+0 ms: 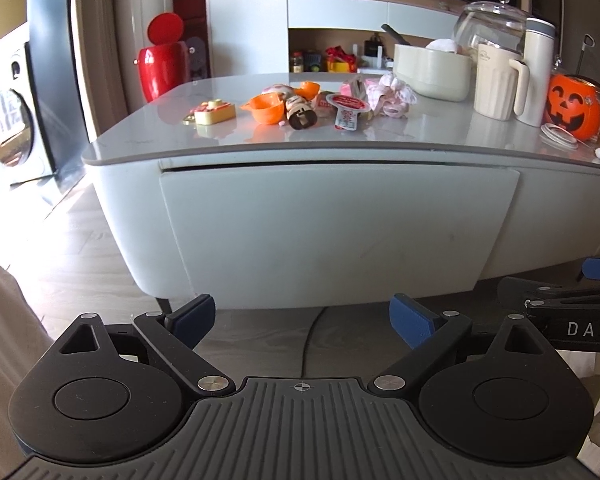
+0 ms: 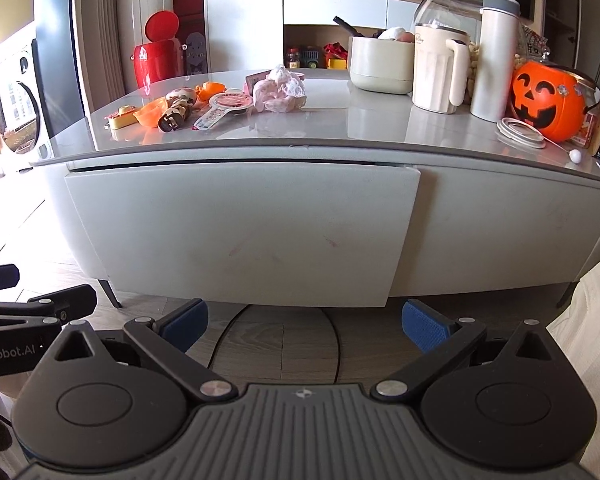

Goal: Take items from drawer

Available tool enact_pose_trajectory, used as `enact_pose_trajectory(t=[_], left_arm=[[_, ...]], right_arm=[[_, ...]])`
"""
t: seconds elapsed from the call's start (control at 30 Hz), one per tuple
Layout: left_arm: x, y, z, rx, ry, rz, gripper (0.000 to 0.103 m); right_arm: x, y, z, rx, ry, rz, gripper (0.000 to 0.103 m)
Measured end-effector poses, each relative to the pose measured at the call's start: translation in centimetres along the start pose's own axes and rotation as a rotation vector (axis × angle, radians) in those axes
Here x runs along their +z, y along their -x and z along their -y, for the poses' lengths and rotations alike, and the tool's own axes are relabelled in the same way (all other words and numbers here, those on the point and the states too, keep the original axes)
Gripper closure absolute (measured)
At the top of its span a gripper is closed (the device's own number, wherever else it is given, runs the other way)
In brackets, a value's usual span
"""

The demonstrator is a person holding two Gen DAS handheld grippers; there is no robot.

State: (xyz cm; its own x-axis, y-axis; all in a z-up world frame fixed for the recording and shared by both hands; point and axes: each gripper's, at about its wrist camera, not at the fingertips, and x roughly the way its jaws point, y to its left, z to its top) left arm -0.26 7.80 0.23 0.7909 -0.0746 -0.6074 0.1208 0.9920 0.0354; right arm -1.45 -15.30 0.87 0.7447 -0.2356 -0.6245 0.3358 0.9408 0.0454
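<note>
A pale grey drawer front [image 1: 332, 224] [image 2: 240, 232] fills the side of a rounded table and stands nearly closed, with a thin dark gap along its top. On the tabletop [image 1: 400, 132] [image 2: 360, 120] lie small items: a yellow box [image 1: 214, 113] [image 2: 122, 118], an orange capsule half [image 1: 266, 107] [image 2: 150, 112], a red-lidded cup [image 1: 346, 110] [image 2: 224, 106] and pink cloth [image 1: 392, 94] [image 2: 280, 88]. My left gripper [image 1: 302, 322] hangs open below the drawer, holding nothing. My right gripper [image 2: 304, 326] is likewise open and empty, beside the left one.
At the table's right stand a cream pot [image 1: 432, 70], a cream jug [image 1: 498, 82], a white flask [image 2: 494, 56], a glass jar [image 2: 448, 4] and an orange pumpkin bucket [image 1: 574, 106] [image 2: 546, 100]. A red bin [image 1: 160, 68] and a washing machine [image 1: 8, 120] are at left. A cable [image 2: 336, 344] lies on the wood floor.
</note>
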Motion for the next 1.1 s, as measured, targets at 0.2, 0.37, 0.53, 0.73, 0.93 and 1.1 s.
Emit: enact_pose_trajectory(t=[0.2,0.37,0.53,0.73,0.93,1.1], left_arm=[[0.03,-0.11,-0.03,-0.001,0.003,-0.007,0.005],[-0.04,-0.11,0.09,-0.004,-0.004,-0.009,0.005],[-0.04,-0.08,0.03,-0.005,0.0,-0.007,0.005],[0.03,-0.09,-0.06,-0.006,0.003,-0.007,0.005],[0.04,-0.11,-0.11,-0.008,0.003,-0.008,0.005],[0.04,-0.1,-0.12,-0.008,0.002,-0.007,0.005]], right_arm=[[-0.01,0.04,-0.04,0.005,-0.002,0.005,0.0],[-0.01,0.05,-0.08,0.008,0.003,0.006,0.0],[-0.03,0.01,-0.2,0.007,0.006,0.004,0.0],[-0.08,0.19,-0.45,0.006,0.019,0.007,0.0],[-0.09,0.02,-0.33,0.007,0.015,-0.002,0.0],[-0.12,0.03,-0.35,0.007,0.015,-0.002,0.0]])
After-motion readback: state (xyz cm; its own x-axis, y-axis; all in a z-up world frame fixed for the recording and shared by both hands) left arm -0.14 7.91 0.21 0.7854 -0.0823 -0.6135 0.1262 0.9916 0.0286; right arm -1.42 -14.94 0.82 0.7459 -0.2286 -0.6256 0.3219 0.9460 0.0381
